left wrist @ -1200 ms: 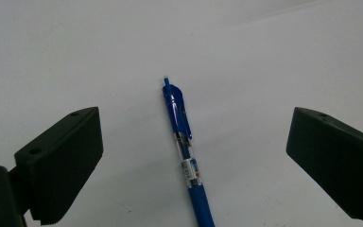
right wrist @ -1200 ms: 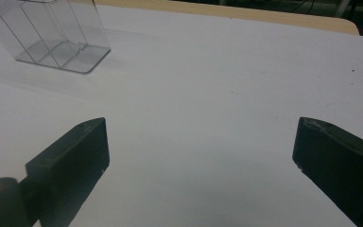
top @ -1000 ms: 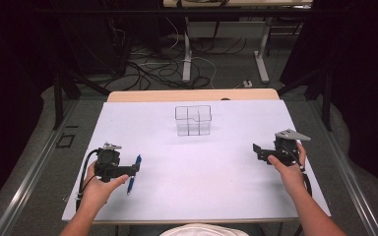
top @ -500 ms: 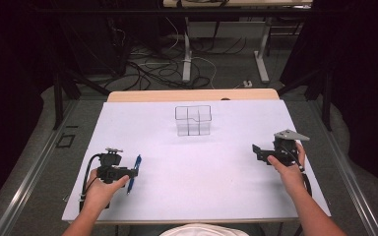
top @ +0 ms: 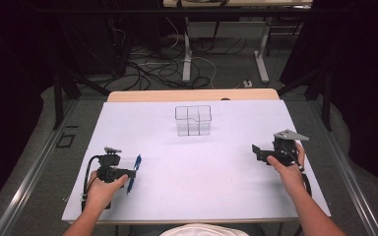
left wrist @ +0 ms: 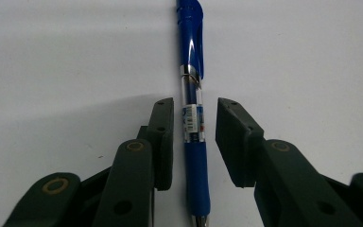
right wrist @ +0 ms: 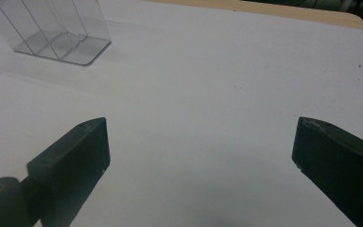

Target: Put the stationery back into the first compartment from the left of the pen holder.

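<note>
Left claw [left wrist: 194, 142] low over the white counter [top: 202, 172], jaws parted either side of the blue pen [left wrist: 193, 118], small gaps both sides, no clamp; pen lies flat, running straight ahead between them; right claw [right wrist: 201, 161] spread wide, nothing held; clear divided box [right wrist: 52, 28] well ahead to its left.

Clear plastic organiser [top: 193, 120], divided into compartments, upright on the far middle of the white table surface [top: 216, 167], well apart from everything else; its base and walls also appear at upper left in the right gripper view [right wrist: 56, 33]. Light wooden strip [top: 192, 95] along the table's far edge. Beyond the table: tangled dark cables [top: 147, 69] on a grey floor and pale metal desk legs [top: 187, 54].
</note>
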`<state>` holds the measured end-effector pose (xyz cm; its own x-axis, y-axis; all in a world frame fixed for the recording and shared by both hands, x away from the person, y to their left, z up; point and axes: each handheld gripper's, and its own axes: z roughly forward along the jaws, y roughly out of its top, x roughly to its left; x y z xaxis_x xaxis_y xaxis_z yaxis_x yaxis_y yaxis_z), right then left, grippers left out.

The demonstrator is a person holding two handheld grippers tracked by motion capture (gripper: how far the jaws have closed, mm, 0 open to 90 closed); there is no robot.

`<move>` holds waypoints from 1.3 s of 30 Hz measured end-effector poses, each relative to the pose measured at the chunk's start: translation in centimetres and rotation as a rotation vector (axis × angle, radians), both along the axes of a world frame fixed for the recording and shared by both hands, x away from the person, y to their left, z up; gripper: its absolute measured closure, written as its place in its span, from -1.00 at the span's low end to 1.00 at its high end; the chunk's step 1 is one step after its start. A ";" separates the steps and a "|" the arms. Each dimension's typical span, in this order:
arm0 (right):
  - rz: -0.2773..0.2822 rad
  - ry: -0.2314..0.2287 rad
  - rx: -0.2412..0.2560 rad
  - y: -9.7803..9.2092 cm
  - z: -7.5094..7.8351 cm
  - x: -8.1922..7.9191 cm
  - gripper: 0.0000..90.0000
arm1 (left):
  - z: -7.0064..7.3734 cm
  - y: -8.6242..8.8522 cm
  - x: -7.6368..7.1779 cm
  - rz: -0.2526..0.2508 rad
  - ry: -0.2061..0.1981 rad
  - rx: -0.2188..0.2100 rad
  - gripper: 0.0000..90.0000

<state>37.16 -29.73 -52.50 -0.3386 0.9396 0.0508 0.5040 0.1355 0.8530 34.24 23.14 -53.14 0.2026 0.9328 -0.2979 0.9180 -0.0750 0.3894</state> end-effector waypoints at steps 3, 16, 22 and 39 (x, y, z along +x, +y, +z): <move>0.000 0.001 0.000 0.0 0.0 0.0 -0.90 | -0.2 -0.1 0.0 0.000 0.019 0.001 0.55; 0.006 0.002 -0.006 0.1 -0.1 0.1 -0.90 | -0.4 -0.5 0.0 -0.005 0.030 0.032 0.73; 0.008 0.003 -0.007 0.1 -0.1 0.0 -0.90 | -0.4 -0.4 0.1 -0.011 0.041 0.021 0.76; 0.010 0.005 -0.006 0.2 -0.1 0.0 -0.90 | 0.1 0.2 0.4 0.004 0.004 -0.003 0.76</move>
